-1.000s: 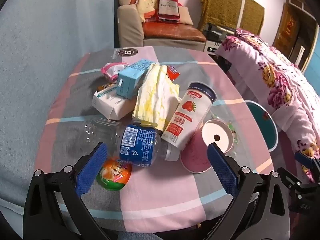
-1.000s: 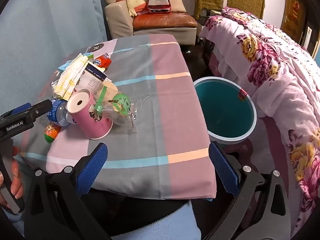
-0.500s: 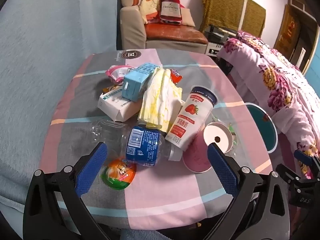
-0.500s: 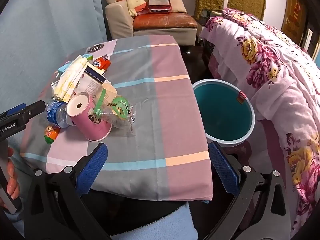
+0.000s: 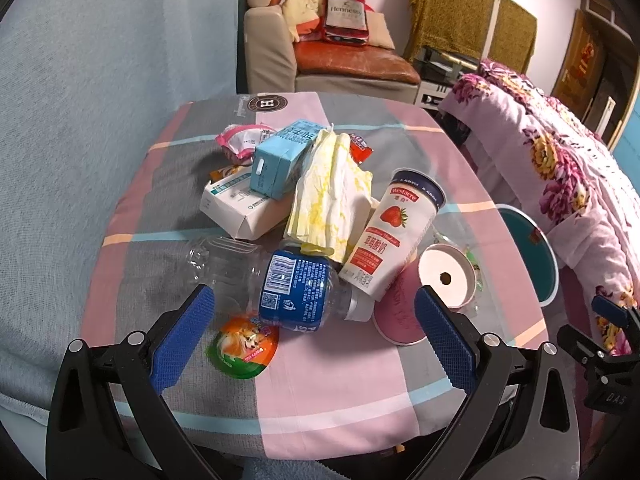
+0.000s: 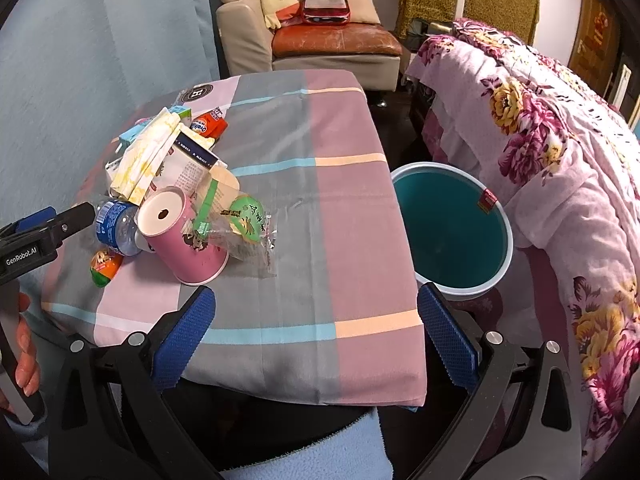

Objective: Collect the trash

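Bottle [image 5: 280, 280] was the thing my next move hinged on. In the left wrist view it sat lower centre of the frame, right in the gap ahead of my left tool [image 5: 314, 330], lying flat on the surface [image 5: 332, 360]. Its long axis ran across the frame, roughly crosswise to the way the tool's fingers point: clear base end toward the left, cap end toward the right, tucked under the strawberry yogurt cup [image 5: 394, 236]. So my read was that a straight push forward would straddle its middle, no wrist twist needed. A small orange and green jelly cup [image 5: 243, 350] lay just beside it on the near side, which could have got pinched too.

Left tool was spread wide and had nothing in it. Right tool [image 6: 316, 330] was the same, wide and holding nothing, hovering over the near edge of the surface in the lower middle of its own view. From there the trash pile was off to the left of the frame, with the pink paper cup [image 6: 184, 240] nearest, and the teal bin [image 6: 450, 232] sat on the floor centre right. Left was clearly the nearer one for the bottle.
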`<move>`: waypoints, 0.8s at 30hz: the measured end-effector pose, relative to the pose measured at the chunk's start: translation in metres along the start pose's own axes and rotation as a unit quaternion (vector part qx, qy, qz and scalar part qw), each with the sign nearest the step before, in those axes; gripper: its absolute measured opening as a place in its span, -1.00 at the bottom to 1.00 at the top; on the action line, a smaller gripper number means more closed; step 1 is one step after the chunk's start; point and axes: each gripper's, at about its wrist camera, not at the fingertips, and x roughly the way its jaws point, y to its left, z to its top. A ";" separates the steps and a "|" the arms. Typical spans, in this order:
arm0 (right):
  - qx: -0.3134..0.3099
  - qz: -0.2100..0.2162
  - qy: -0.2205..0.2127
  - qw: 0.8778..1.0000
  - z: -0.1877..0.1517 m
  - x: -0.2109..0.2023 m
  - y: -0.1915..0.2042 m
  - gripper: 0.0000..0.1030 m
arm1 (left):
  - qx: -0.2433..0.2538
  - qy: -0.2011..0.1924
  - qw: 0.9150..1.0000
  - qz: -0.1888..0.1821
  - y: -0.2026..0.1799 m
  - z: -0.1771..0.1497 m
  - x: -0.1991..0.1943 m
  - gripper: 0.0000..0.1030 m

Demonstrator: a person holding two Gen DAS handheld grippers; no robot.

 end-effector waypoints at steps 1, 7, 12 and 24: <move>0.000 0.000 0.001 1.000 0.000 0.001 0.001 0.88 | 0.000 0.000 1.000 0.001 0.000 0.000 0.000 0.93; 0.000 0.001 0.011 1.000 -0.002 0.007 0.003 0.88 | 0.000 0.002 1.000 0.000 0.001 0.000 0.001 0.93; 0.000 0.000 0.012 1.000 -0.002 0.008 0.003 0.88 | -0.001 0.003 1.000 -0.001 0.000 -0.002 0.002 0.93; -0.006 -0.004 0.024 1.000 -0.006 0.017 0.003 0.88 | 0.004 0.012 1.000 -0.004 0.001 -0.008 0.010 0.93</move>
